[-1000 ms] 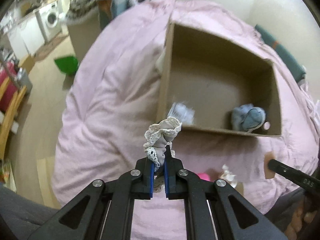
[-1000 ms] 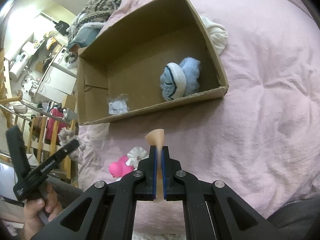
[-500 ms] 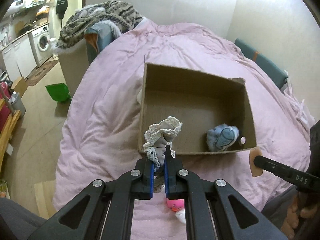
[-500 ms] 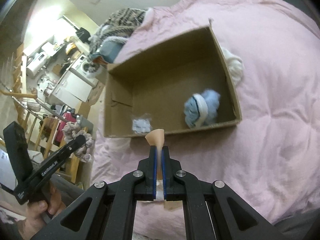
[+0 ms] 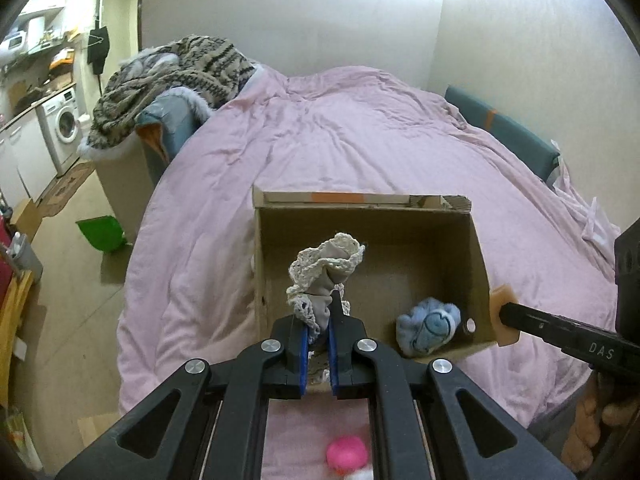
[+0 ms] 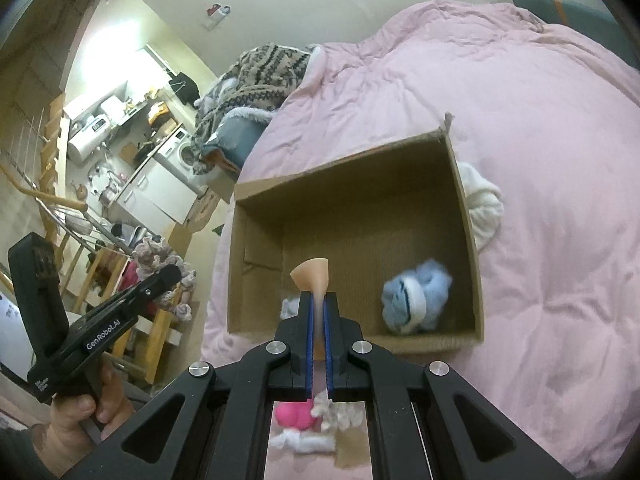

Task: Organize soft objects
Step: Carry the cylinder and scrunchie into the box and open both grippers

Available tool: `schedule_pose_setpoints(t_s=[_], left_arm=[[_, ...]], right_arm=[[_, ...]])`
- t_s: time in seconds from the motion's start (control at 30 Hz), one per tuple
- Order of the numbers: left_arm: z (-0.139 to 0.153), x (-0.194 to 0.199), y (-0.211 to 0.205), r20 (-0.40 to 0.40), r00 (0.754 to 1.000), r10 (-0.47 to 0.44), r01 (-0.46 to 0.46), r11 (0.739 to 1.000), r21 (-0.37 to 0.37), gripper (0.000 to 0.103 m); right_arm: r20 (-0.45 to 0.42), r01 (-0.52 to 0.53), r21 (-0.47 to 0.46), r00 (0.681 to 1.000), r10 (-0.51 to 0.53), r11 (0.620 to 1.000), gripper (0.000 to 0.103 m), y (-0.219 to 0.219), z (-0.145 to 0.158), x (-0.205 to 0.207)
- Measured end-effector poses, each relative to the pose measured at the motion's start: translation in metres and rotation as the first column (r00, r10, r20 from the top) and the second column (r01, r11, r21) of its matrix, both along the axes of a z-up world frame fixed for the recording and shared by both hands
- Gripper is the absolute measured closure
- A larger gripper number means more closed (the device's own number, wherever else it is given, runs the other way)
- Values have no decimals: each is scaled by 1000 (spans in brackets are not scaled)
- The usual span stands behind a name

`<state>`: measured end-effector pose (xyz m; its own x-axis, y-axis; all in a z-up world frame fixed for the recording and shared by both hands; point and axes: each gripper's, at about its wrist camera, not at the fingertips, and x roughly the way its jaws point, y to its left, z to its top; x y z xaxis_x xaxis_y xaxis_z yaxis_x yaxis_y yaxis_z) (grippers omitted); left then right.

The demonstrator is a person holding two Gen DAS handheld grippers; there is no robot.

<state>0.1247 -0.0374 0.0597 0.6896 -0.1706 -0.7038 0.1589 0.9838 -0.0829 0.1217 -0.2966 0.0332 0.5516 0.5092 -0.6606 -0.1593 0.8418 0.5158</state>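
Two claws, each clamping one item: lace cloth [image 5: 326, 266], beige piece [image 6: 314, 276].

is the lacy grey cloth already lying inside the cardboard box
No, the lacy grey cloth is clamped in the left gripper, held up in front of the cardboard box.

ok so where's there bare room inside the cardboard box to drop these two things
Most of the open brown cardboard box's floor is bare: the back half and the middle, bordered by the far wall and both side walls. The near corners are taken: the fluffy light blue plush sits near the right wall, and a small whitish packet lies near the left.
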Motion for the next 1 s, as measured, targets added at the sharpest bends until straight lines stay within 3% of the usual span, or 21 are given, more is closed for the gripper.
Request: schedule_pose_setpoints(t_s=[0.47,0.6,1.0], left_arm=[[-70,33,-9,-114,993,8,-6,1000,22,96],[-78,36,-7,-154,988,10,-13,1000,-16,96],[-89,37,-17,-163,986,-20,22,1000,8,96]], right_arm=[[-98,4,12,995,-3,1000,97,5,-50,29],[-110,-7,15,994,9,1000,97,8,-56,31],[-163,-14,-14,987,12,1000,97,16,-71,37]])
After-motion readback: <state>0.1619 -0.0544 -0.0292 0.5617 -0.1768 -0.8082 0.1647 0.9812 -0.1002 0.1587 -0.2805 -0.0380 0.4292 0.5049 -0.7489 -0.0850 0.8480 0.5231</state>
